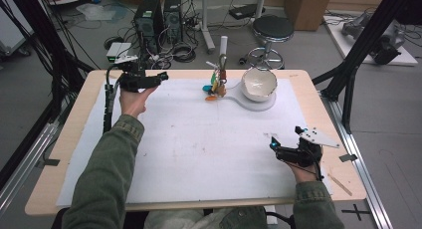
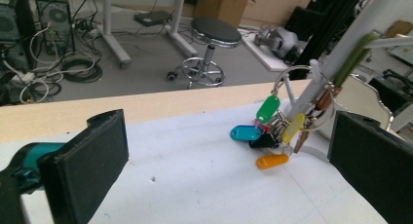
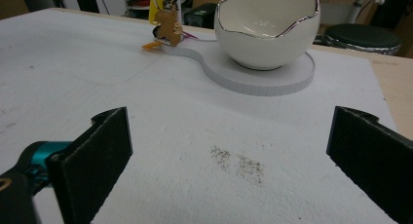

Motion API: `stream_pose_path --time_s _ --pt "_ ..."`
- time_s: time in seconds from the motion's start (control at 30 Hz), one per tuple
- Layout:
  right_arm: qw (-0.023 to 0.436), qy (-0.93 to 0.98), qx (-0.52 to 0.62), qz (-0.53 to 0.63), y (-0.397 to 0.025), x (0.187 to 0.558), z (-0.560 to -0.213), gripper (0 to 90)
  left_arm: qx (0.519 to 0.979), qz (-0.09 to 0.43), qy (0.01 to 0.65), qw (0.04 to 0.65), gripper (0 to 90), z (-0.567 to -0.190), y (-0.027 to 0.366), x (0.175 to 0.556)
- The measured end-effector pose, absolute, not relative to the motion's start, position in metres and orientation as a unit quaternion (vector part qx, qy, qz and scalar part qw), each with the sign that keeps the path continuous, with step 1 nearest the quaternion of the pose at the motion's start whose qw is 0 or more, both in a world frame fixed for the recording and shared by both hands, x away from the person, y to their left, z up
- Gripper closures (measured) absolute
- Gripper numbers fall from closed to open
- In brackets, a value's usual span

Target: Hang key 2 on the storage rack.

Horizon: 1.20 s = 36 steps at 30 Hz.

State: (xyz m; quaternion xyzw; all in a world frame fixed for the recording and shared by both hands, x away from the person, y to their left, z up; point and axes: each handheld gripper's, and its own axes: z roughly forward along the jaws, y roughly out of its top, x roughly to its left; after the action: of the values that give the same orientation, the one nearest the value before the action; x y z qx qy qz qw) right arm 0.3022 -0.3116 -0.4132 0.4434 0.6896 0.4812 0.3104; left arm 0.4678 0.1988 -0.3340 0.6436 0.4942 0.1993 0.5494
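Keys [image 2: 272, 131]: one bunch on metal rings, hung on the white post [image 2: 336, 53] of a stand at the far middle of the table, just left of the bowl [image 1: 259, 84]. Plastic tags in green [image 2: 268, 108], blue [image 2: 245, 133], yellow [image 2: 293, 127], orange [image 2: 272, 161] and black; a brown figure-shaped fob [image 3: 168, 23] hangs among them. Green and yellow tags hang tilted off the rings; blue, black and orange lie flat on the white table cover at the post's foot. Bunch untouched.

Bowl: white, egg-shaped, jagged silvered rim, upright on the stand's round base [image 3: 272, 78].
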Motion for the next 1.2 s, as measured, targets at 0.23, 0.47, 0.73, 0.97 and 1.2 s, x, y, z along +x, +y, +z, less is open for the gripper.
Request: stream_pose_path --time_s 0.23,0.47,0.73,0.97,1.2 --pt "0.312 0.691 0.444 0.479 -0.311 0.303 -0.414 1.8 0.659 0.21 0.483 0.537 1.6 -0.338 0.204 0.458" --pt "0.313 0.691 0.446 0.476 -0.311 0.303 -0.414 1.8 0.663 0.213 0.485 0.53 1.6 -0.347 0.215 0.449" --pt "0.315 0.691 0.446 0.474 -0.311 0.303 -0.414 1.8 0.646 0.222 0.497 0.535 1.6 -0.355 0.237 0.434" --pt "0.314 0.691 0.447 0.473 -0.311 0.303 -0.414 1.8 0.635 0.233 0.509 0.532 1.6 -0.366 0.257 0.418" --pt "0.313 0.692 0.447 0.472 -0.31 0.303 -0.414 1.8 0.628 0.251 0.514 0.527 1.6 -0.374 0.27 0.401"
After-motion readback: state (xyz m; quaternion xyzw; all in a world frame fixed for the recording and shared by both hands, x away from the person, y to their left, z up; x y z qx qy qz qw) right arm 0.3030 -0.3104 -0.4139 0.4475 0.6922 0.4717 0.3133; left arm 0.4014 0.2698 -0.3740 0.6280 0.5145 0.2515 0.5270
